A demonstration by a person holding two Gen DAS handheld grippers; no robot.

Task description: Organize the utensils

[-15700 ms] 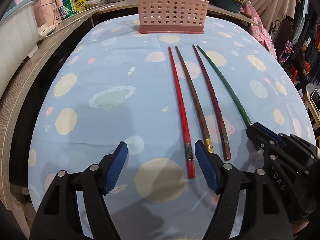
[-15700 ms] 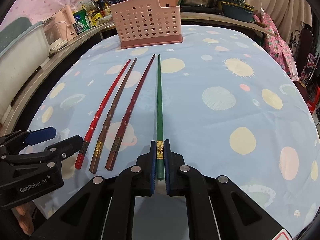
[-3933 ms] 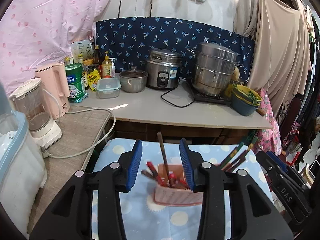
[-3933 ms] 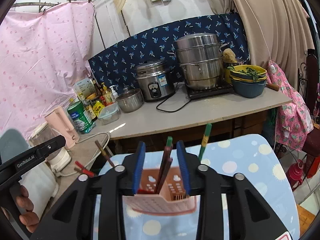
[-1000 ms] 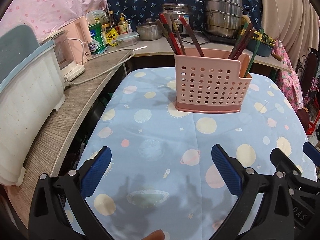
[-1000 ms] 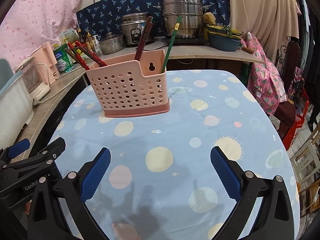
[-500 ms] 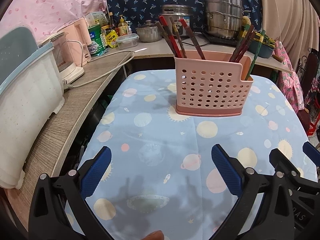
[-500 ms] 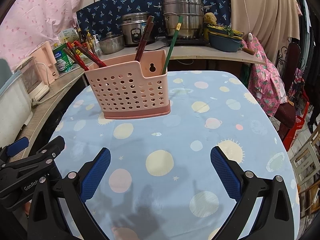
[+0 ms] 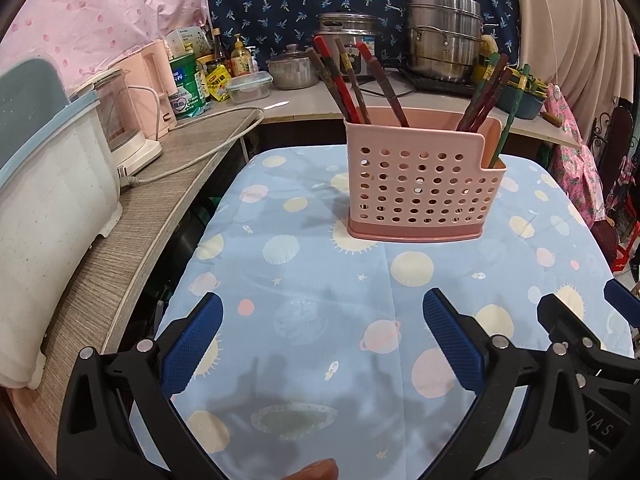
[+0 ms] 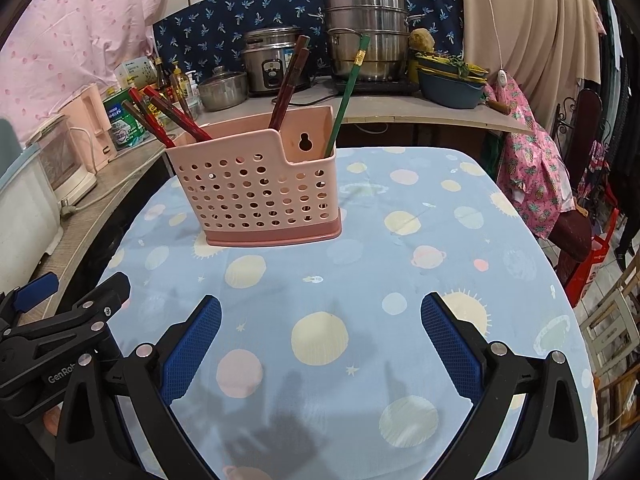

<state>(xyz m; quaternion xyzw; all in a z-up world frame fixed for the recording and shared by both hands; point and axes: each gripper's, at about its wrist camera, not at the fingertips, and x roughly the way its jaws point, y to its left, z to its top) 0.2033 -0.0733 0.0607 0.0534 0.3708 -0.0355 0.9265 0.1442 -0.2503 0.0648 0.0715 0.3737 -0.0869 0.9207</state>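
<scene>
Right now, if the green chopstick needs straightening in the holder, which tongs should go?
Right tongs, probably. The green chopstick leans in the pink holder's low right-hand compartment, on their side. The left tongs are just as open and empty, but face the other end.

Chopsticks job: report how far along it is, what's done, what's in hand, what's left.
Done: the chopsticks stand in the pink holder, one bunch at its left end and another at the right, the green chopstick among them. In hand: nothing; the left gripper and the right gripper are open above the tablecloth. Left: no loose utensils show on the cloth, so it looks finished.
</scene>
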